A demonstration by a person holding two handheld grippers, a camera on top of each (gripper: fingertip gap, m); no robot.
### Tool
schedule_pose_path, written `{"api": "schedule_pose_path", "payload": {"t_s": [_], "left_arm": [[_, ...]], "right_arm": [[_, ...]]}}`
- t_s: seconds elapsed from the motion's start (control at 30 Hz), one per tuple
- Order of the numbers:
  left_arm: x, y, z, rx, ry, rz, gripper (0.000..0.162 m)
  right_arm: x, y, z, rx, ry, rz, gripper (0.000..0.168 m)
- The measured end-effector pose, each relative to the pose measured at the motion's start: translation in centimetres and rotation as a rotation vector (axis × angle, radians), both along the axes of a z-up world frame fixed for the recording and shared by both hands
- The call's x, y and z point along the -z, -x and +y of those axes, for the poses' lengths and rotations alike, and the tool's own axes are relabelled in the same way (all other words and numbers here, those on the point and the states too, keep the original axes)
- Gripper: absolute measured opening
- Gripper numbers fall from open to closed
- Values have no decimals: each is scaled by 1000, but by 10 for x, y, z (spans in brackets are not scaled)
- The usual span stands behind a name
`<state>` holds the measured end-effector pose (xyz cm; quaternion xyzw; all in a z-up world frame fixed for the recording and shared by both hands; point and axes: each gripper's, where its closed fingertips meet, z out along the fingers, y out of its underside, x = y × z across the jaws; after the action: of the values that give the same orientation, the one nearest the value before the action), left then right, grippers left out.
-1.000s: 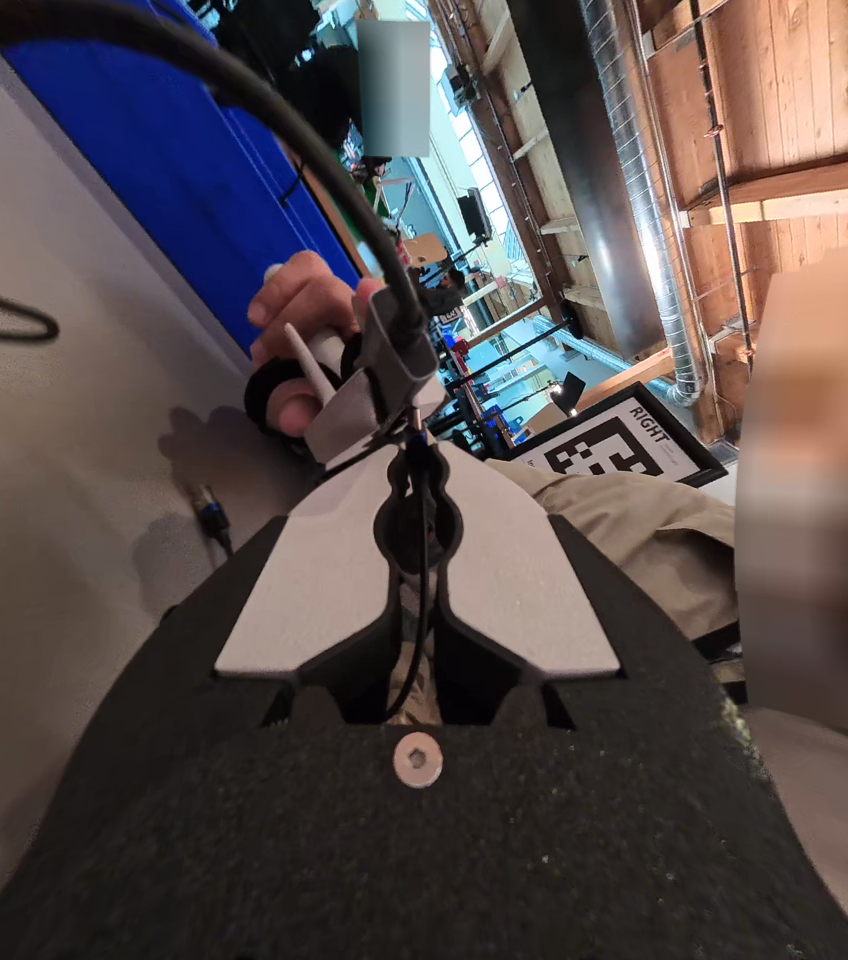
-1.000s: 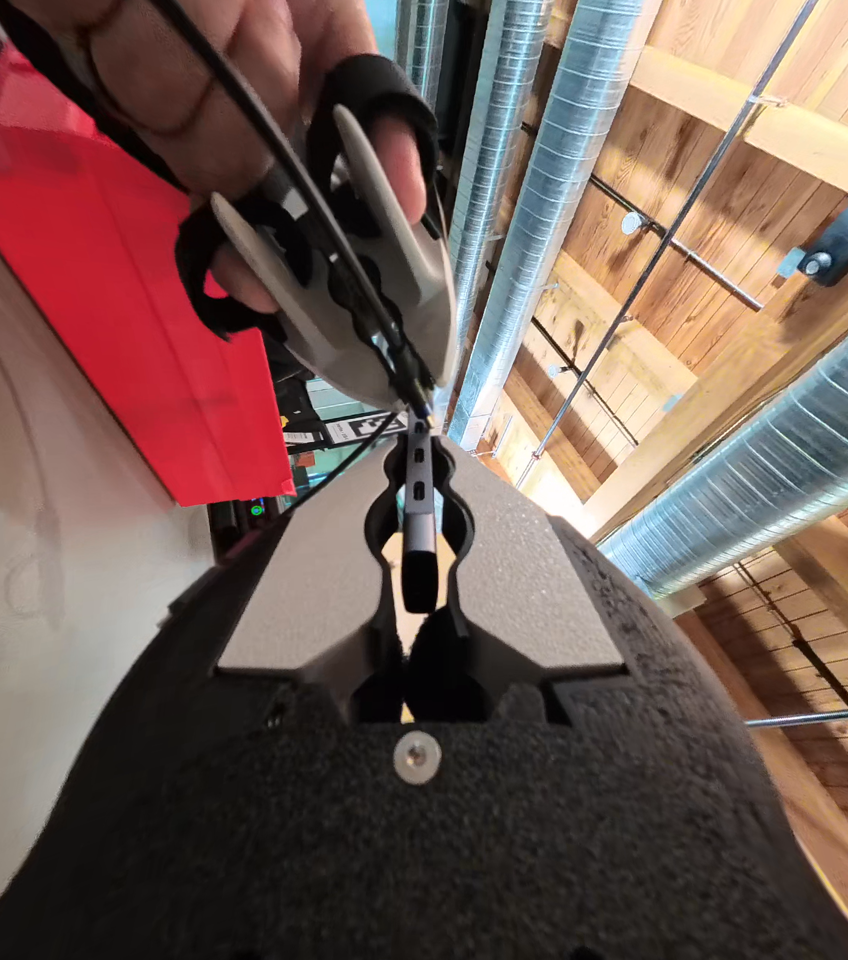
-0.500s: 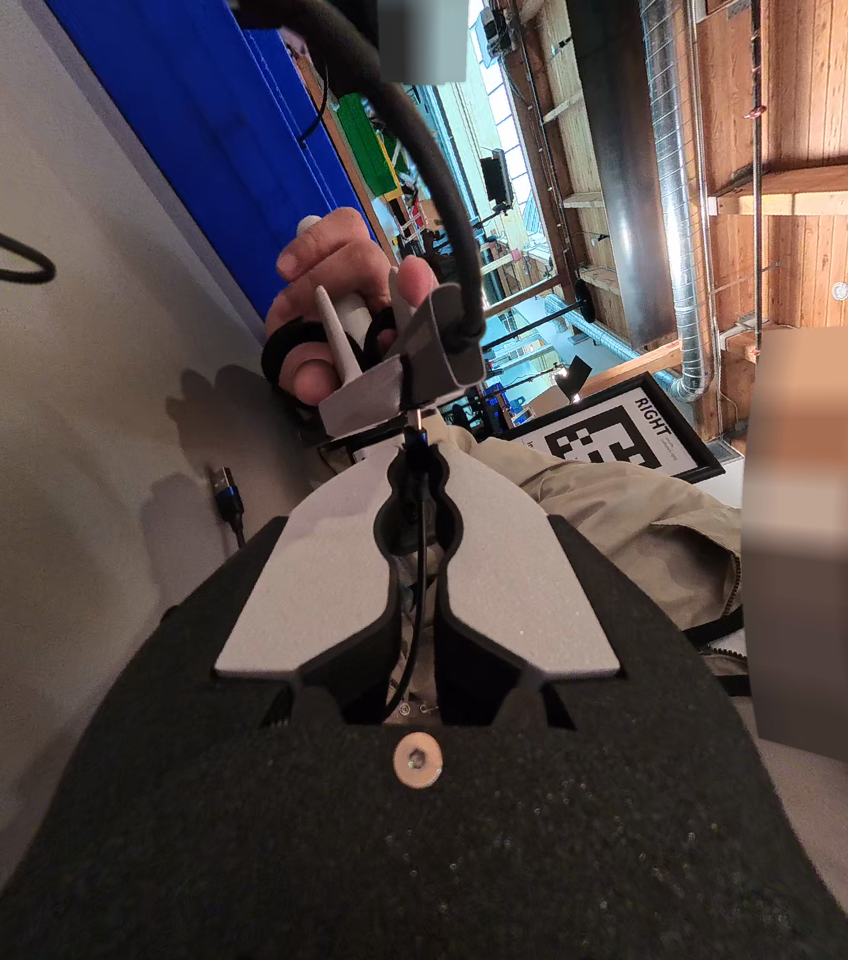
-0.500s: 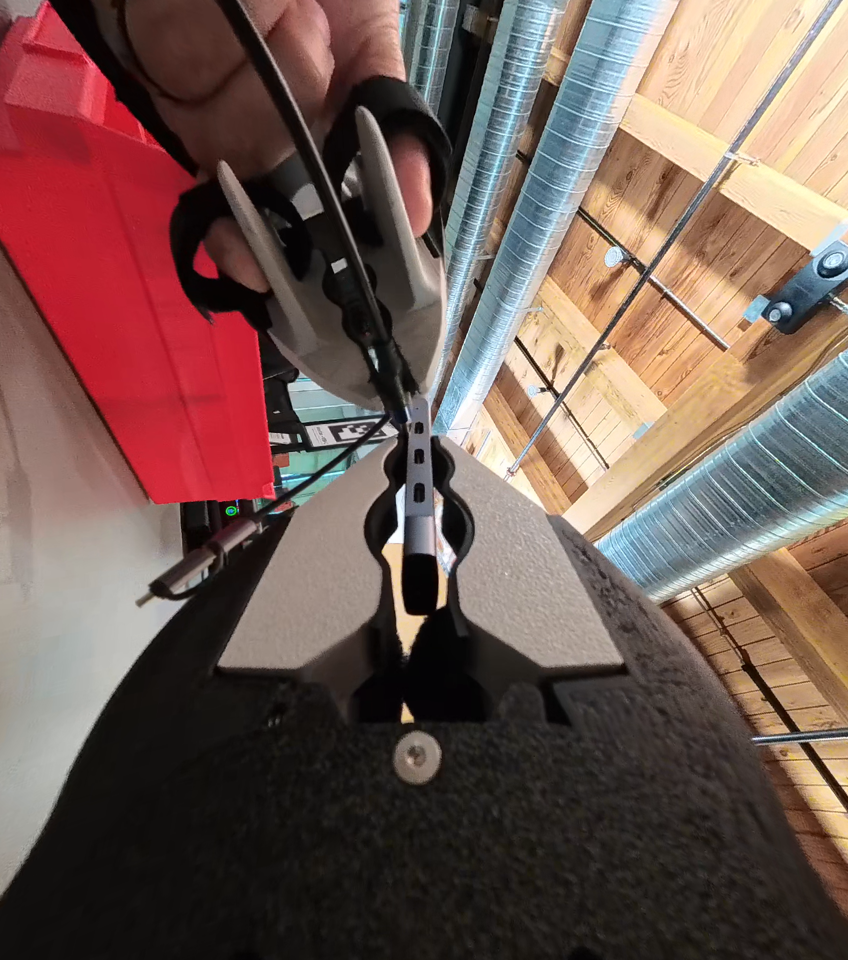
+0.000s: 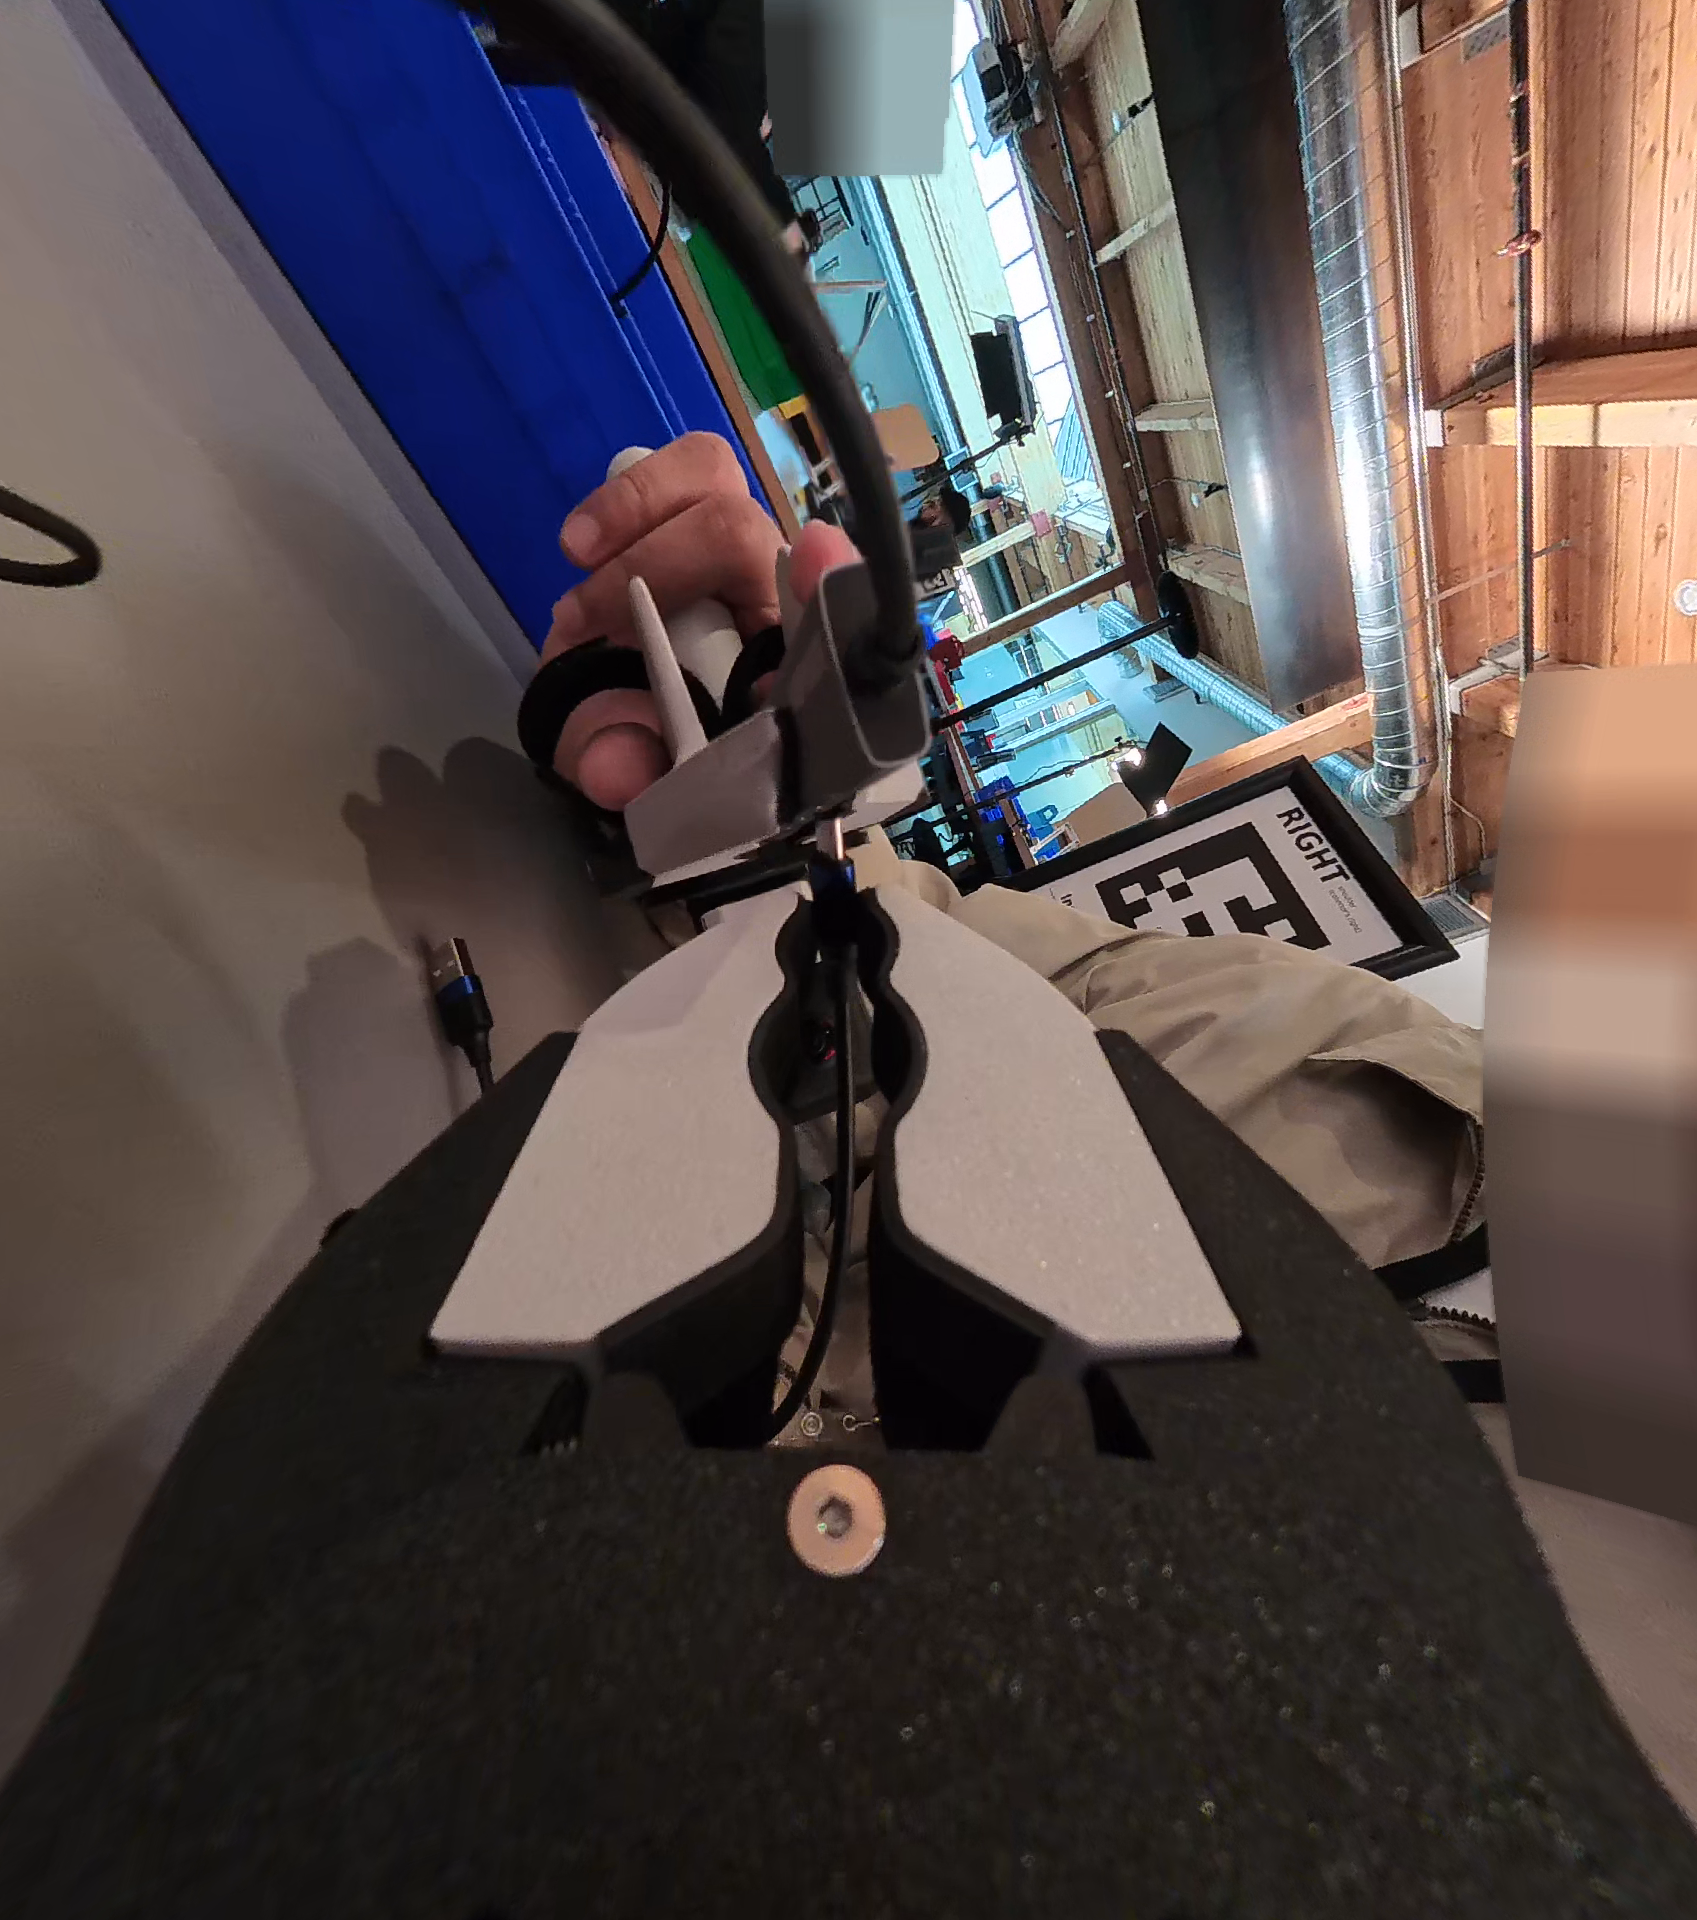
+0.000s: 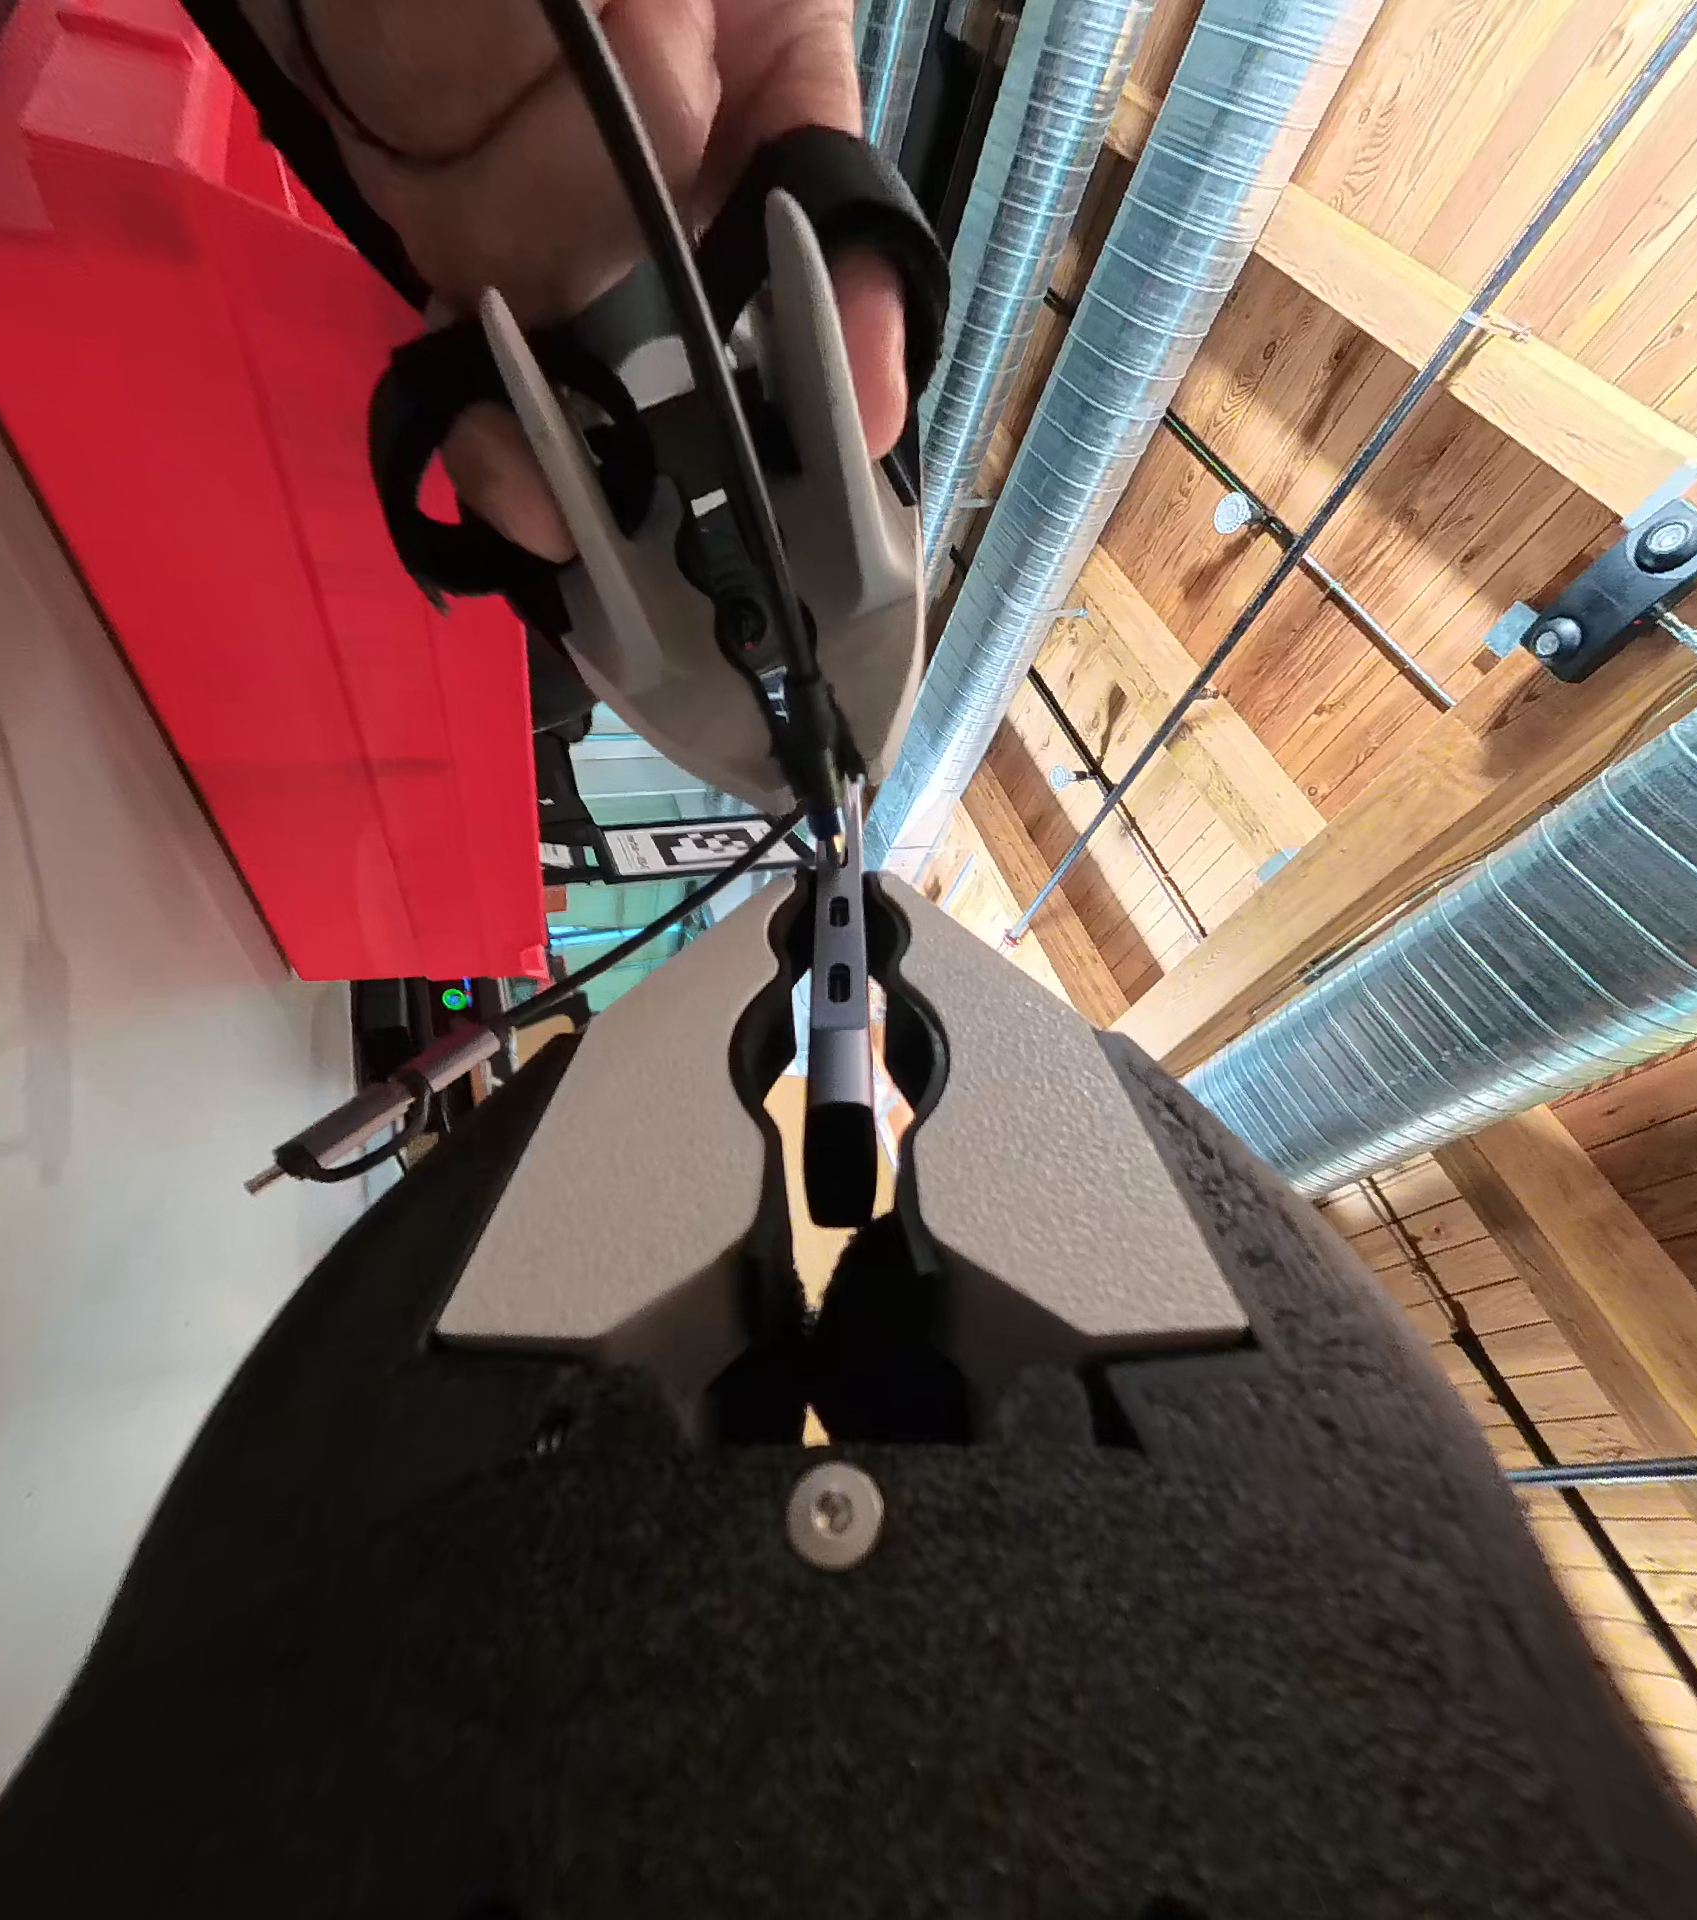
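The left claw [image 5: 836, 914] is clenched on a thin black cable [image 5: 842, 1164] just behind its plug [image 5: 831, 844]. The plug sticks out past the claw tips, its long axis in line with the fingers, and its metal tip meets the grey hub [image 5: 849, 691] straight ahead. The cable runs back between the fingers toward the claw's base.

The right claw [image 6: 849, 914] is clenched on that hub [image 6: 842, 997], a slim grey bar lying along the fingers, its slotted edge up and its dark end back in the claw's throat. Its far end pokes past the tips, where the plug [image 6: 831, 805] held by the other claw [image 6: 719, 582] touches it end-on; whether it is seated cannot be told. A hand [image 6: 615, 156] with black finger straps grips that other claw. The hub's thick black lead [image 5: 771, 270] arches up and away to the left of the left claw.

Left of both claws lies the pale bench [image 5: 96, 935]. On it, near the left claw's left finger, rests a loose plug with a blue collar [image 5: 457, 992]; another grey plug [image 6: 376, 1117] rests beside the right claw's left finger. A blue bin [image 5: 428, 260] and a red bin [image 6: 200, 520] stand along the bench ahead. To the right of both claws are wooden ceiling boards and silver ducts [image 6: 1498, 997], well apart. A framed marker card [image 5: 1228, 883] stands beyond a tan sleeve [image 5: 1239, 1039].
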<state>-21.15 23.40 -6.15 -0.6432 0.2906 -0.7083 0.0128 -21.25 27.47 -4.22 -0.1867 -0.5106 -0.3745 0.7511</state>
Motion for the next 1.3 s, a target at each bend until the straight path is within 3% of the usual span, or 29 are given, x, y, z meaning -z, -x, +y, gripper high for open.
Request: {"api": "schedule_pose_path", "payload": {"t_s": [0.47, 0.7, 0.9, 1.1, 1.3], "left_arm": [[-8, 3, 2, -17, -16, 19, 7], [-10, 5, -4, 21, 69, 6, 7], [-10, 13, -7, 50, -80, 87, 6], [-2, 1, 8, -87, -279, 189, 7], [-5, -2, 11, -135, -246, 171, 6]], "right_arm": [[-7, 1, -4, 20, -57, -15, 8], [-9, 6, -10, 63, -174, -104, 8], [-10, 14, -17, 49, -164, -96, 7], [-2, 8, 1, 65, -10, -13, 8], [0, 3, 4, 42, 43, 22, 8]]}}
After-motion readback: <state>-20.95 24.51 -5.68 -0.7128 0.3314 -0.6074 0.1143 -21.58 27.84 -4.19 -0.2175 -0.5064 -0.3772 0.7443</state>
